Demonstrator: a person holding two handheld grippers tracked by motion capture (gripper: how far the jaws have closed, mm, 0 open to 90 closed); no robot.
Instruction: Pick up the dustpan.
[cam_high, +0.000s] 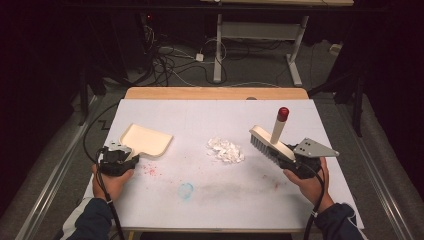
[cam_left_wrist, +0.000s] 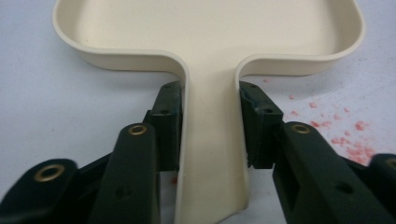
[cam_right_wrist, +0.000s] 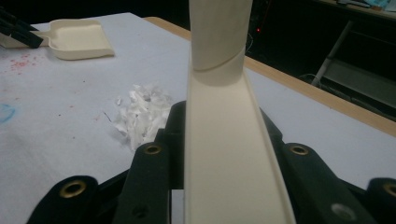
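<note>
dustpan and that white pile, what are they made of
Dustpan: looks like cream moulded plastic, smooth with a slight sheen, rounded raised rim all in one piece. Pile: probably torn paper scraps, matte white, crumpled with ragged edges.

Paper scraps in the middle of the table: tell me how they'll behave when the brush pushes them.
The paper scraps are small, crumpled and loosely heaped, so they probably weigh almost nothing and would scatter rather than slide as one lump. The brush has a long bristle row, likely wide enough to herd most of them. The flat white table should offer little resistance.
</note>
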